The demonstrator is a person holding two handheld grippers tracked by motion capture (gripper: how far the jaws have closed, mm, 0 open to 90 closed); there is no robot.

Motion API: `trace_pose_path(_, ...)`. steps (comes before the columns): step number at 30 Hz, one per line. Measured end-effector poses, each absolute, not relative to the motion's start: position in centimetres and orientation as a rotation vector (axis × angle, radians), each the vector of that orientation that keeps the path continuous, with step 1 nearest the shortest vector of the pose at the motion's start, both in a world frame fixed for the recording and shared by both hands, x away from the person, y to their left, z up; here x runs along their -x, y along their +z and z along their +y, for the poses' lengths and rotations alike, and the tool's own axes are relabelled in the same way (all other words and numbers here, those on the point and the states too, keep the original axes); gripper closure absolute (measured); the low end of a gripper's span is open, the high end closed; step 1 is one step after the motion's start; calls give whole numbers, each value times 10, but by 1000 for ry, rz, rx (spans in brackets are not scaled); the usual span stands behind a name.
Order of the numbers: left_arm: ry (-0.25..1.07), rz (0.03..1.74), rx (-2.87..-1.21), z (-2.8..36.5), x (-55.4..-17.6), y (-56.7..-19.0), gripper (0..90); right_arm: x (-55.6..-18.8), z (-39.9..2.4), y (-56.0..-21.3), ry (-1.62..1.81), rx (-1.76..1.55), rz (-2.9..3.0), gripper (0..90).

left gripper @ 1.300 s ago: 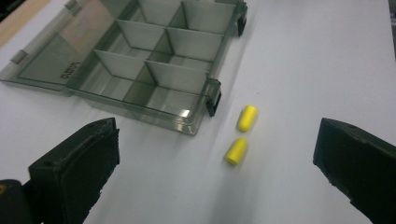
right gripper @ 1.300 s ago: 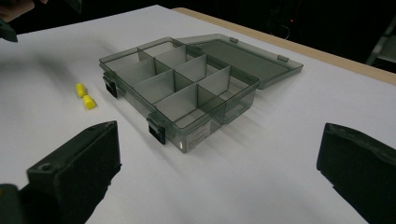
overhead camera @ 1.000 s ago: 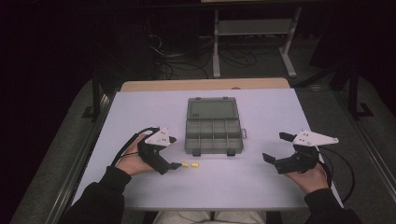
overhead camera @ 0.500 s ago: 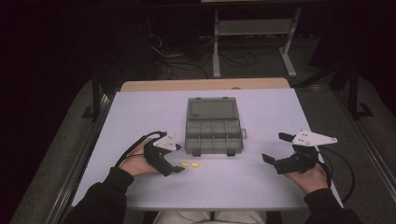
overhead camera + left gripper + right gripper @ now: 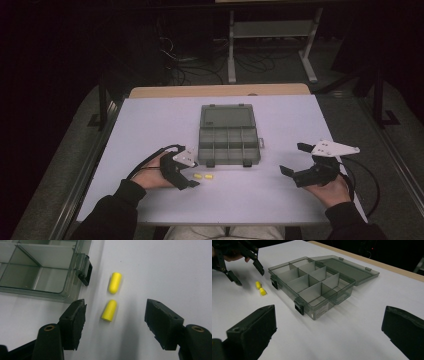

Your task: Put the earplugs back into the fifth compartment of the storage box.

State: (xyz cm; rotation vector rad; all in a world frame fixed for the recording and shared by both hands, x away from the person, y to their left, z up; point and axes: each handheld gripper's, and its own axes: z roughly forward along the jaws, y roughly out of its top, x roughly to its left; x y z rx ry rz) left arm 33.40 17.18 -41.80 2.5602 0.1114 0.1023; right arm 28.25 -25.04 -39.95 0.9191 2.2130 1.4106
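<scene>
Earplugs (image 5: pixel 109 310) lie on the bench (image 5: pixel 150 125) beside the empty open box (image 5: pixel 228 145); nothing packed yet. Left claw (image 5: pixel 115 320), closing, straddles one ungripped; right claw (image 5: pixel 295 160) waits wide.

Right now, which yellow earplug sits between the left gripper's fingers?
The nearer earplug, lying between the open fingers. The other earplug lies farther out, beside the box's latch.

2 plugs (image 5: pixel 110 310) just by organiser (image 5: pixel 228 138)
</scene>
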Motion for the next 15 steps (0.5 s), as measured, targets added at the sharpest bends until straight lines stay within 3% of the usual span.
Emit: trace_pose_path(15,71,106,-2599,168,-343,-425,603,-283,-249,-399,1414,-921,2214,0)
